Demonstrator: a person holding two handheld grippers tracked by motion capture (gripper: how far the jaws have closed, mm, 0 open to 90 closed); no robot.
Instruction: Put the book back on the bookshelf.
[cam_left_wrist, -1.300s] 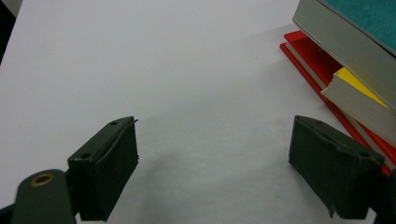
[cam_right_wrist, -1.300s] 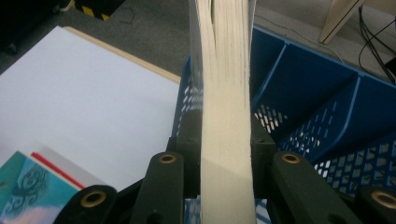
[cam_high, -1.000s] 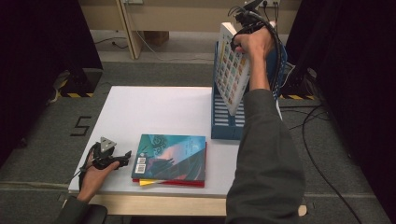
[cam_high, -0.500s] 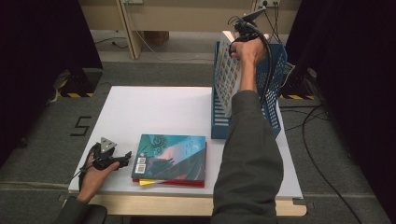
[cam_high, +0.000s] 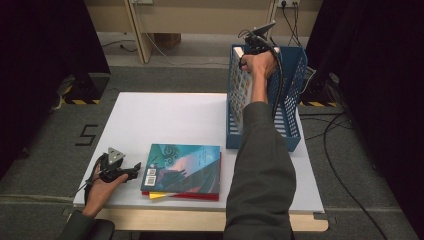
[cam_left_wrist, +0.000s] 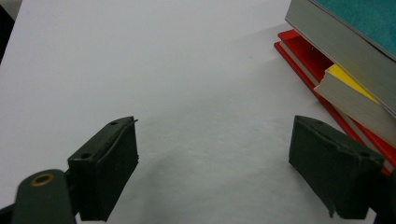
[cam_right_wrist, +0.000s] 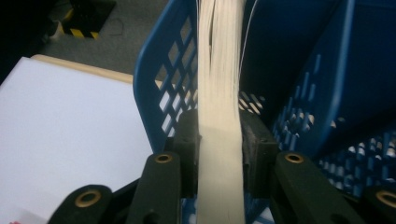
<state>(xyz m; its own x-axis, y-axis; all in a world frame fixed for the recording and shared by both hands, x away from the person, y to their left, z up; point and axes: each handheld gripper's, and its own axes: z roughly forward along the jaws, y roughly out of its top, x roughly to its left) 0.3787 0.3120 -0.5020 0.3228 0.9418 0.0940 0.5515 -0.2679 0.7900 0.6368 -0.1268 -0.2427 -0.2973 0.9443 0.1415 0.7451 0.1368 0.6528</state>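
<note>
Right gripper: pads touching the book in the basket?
Touching. The right gripper view shows the right gripper with both pads pressed flat against the book, its page edge squeezed between them, inside the blue basket.

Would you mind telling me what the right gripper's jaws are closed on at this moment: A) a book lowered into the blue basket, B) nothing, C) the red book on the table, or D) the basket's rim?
A: the right gripper clamps a book's page edges, standing inside the blue basket.

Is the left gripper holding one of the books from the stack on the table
No, the left gripper has its jaws wide open over the bare white table, and the stack of books lies off to one side, untouched.
</note>
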